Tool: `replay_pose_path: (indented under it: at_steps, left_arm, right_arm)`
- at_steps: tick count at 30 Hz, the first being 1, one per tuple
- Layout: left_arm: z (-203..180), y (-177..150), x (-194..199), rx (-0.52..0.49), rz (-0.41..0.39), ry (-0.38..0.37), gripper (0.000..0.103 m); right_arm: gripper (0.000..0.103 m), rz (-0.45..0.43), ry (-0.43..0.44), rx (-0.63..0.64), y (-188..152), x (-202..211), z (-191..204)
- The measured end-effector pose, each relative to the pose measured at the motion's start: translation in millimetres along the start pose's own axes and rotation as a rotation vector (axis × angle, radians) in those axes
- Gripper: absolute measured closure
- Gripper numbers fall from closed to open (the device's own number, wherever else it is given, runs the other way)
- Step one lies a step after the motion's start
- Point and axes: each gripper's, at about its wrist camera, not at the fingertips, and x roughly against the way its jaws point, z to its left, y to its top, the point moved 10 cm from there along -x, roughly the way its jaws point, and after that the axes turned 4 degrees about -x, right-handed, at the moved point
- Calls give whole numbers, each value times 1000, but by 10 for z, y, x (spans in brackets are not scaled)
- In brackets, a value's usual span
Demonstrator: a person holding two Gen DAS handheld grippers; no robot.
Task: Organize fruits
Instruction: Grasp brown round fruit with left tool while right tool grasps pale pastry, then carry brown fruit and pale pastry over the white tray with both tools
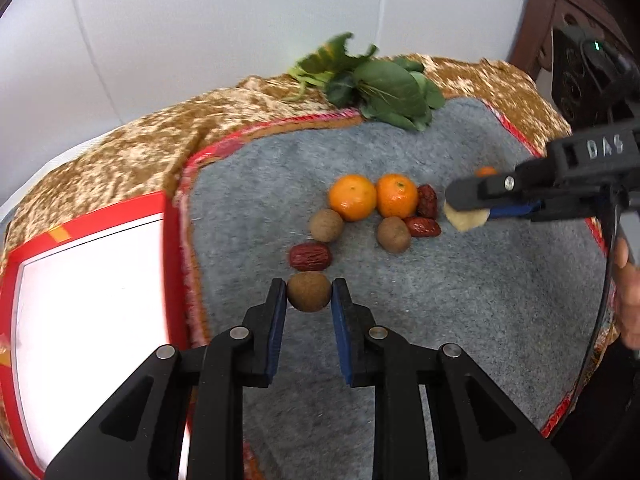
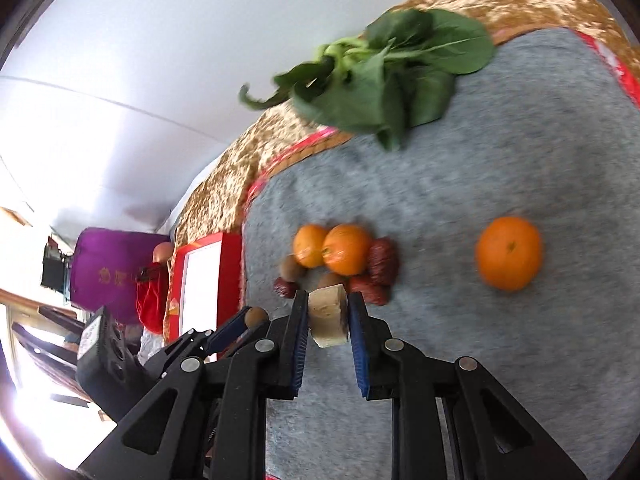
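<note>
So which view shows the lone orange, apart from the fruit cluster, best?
The right wrist view: the lone orange sits whole and unobstructed on the grey mat. In the left wrist view only a sliver peeks above the right gripper.

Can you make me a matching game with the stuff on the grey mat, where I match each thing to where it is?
Things:
1. round brown fruit
2. pale chunk
3. leafy greens
4. lone orange

Places:
A. at the far edge of the grey mat
B. held in the right claw
C. lying by itself, away from the fruit pile
D. held in the left claw

Pairs: 1-D, 2-B, 3-A, 4-C
</note>
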Motion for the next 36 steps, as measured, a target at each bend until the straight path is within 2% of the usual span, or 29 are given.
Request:
replay_pose_path:
  at_steps: [5,12,15,18,25,30,36]
  left_arm:
    - [144,17,109,34,-27,28,83]
    - [171,15,171,29,-36,53,83]
    - [213,36,230,24,-54,97,83]
    - [283,60,313,14,-84,173,83]
    - [495,123,521,48,-148,280,83]
    - [663,115,659,78,-178,334,83]
    - [870,39,746,98,-178,374,83]
  right_arm:
    - [84,7,-7,26,-69,-121,154]
    - [84,6,-12,36,-75,-140,160]
    - [84,0,-12,42,-74,-144,190]
    - [84,-4,-11,46,-67,-142,201]
    - [84,-2,8,64,-86,-152,263]
    - [84,1,31,97,-116,-173,401]
    - [84,19,56,139,-227,-298,620]
